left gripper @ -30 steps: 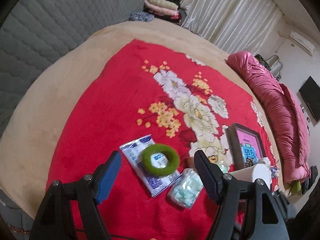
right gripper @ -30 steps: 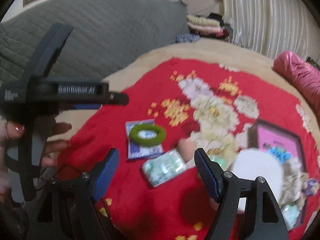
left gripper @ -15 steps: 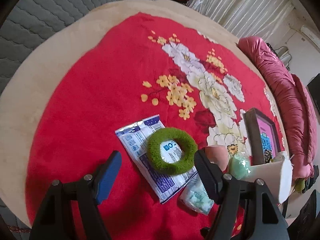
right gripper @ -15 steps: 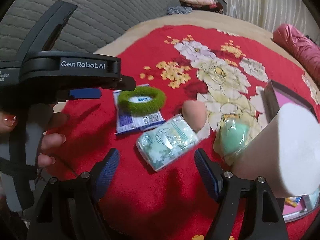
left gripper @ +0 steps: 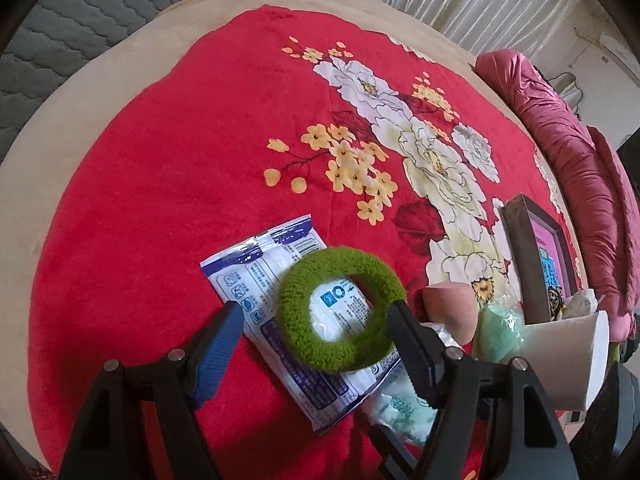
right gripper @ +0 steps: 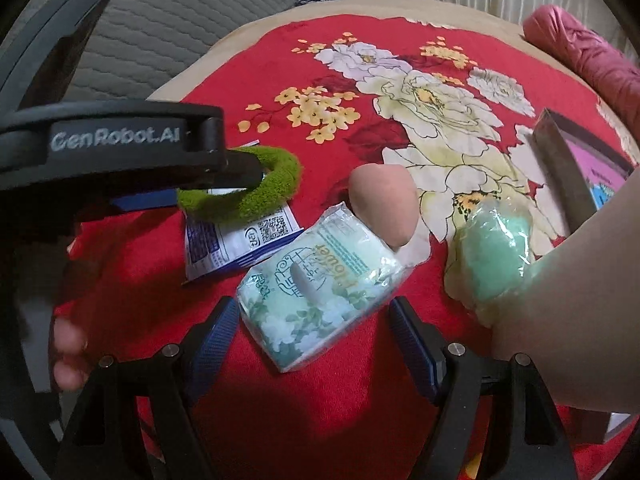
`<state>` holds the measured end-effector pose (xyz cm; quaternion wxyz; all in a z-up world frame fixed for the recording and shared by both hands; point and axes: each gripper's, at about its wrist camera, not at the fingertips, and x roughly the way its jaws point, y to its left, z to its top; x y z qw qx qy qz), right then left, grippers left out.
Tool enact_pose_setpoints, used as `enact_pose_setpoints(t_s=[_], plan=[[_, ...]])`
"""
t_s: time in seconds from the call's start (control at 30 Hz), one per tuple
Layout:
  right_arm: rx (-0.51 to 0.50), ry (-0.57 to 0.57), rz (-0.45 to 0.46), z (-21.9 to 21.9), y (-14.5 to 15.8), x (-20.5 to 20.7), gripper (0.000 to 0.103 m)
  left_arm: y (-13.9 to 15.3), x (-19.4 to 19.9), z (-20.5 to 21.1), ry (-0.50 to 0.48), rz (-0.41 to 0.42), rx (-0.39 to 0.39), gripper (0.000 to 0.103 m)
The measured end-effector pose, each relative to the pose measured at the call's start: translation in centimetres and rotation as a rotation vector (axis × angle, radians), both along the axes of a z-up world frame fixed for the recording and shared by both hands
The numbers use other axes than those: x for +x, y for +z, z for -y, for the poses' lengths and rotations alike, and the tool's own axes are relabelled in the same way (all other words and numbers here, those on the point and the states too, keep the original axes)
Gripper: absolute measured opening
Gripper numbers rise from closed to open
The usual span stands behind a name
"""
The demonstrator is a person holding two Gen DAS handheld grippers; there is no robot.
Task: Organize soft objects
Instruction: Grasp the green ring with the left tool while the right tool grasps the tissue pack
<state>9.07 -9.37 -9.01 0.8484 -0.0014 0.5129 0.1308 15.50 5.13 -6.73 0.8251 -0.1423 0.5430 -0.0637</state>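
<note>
Green first: straddling the ring (left gripper: 292, 320) with the left tongs (left gripper: 311, 312), jaws standing wide and gripping nothing. Finding that ring lying on a blue-and-white packet (left gripper: 256, 272), between the jaws and just ahead of them. Holding the right tongs (right gripper: 312, 307) just as wide and just as empty, framing the tissue pack (right gripper: 320, 280) between the tips without pressing it. Spotting a pink sponge (right gripper: 384, 208) just beyond the pack, touching its far end, and a mint puff (right gripper: 492, 256) in clear wrap off to the right of the right tongs, near a framed tray (right gripper: 560, 160).

Judging the sorting as barely begun: seeing nothing gathered or stacked, only loose pieces scattered over the red blanket (left gripper: 160, 200). Leaving all five to be picked up and placed. Guessing at the tray as their home, not knowing it.

Struggling on several points:
- Failing to tell whether the left tongs' right pad is touching the ring or merely overlapping it.
- Losing part of the ring and packet behind the left tongs in the right view.
- Losing most of the pack behind the same tongs' right finger in the left view.
- Reading the big pale shape (right gripper: 580, 300) at the right as blurred, cut off and unidentifiable.
- Catching only fingertips of a hand (right gripper: 68, 360) at the left tongs' grip.
- Missing nearly all of the tray's contents.
</note>
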Motion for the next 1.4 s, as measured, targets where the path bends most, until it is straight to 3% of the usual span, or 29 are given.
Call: enact_pose_setpoints(t_s=[0.2,0.5,0.63,0.73,1.4], plan=[[0.028,-0.015,-0.013,0.0,-0.3,0.8,0.078,-0.4,0.3,-0.2,0.008,0.002,-0.002,0.063],[0.055,-0.015,-0.02,-0.1,-0.8,1.5,0.079,-0.4,0.6,-0.3,0.007,0.016,0.03,0.034],[0.07,0.001,-0.006,0.0,-0.7,1.3,0.066,-0.3,0.5,-0.3,0.0,0.021,0.035,0.026],[0.064,0.019,0.005,-0.3,-0.4,1.0,0.063,-0.4,0.5,-0.3,0.001,0.019,0.032,0.018],[0.052,0.09,0.021,-0.3,0.1,-1.1,0.062,-0.3,-1.1,-1.9,0.042,0.02,-0.065,0.014]])
